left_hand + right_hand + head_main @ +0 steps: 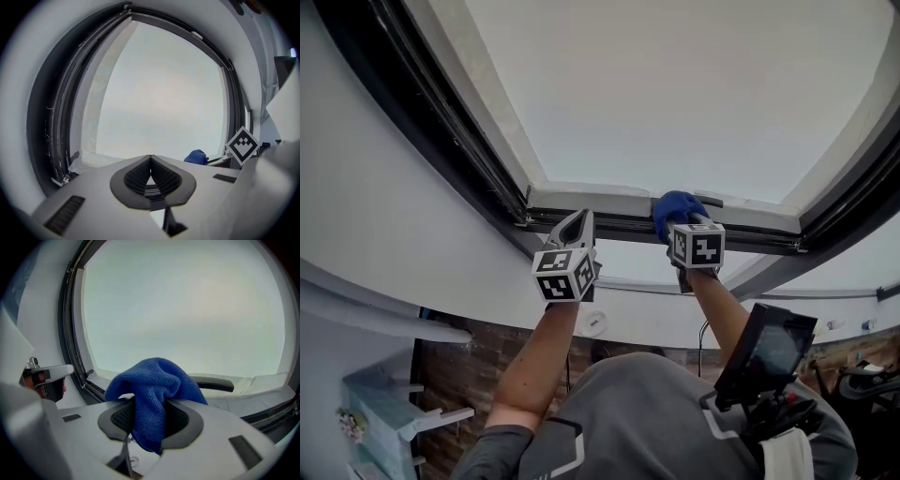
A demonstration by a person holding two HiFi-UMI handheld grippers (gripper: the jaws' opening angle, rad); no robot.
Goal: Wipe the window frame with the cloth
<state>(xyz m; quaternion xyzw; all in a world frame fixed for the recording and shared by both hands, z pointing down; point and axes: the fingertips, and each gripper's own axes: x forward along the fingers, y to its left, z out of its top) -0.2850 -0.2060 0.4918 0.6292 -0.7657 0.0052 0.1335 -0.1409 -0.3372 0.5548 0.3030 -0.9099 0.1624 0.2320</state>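
Grey shirt [647,412] filled the head view's bottom edge. Left gripper [580,217] and right gripper [682,223] were up at the window frame [750,232], blue cloth [675,206] touching its horizontal rail.
Left gripper view: jaws together, empty.
Right gripper view: jaws clamped on the bunched cloth.

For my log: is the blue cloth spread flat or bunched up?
Bunched up. The blue cloth bulges in folds from the right gripper, whose jaws pinch it.
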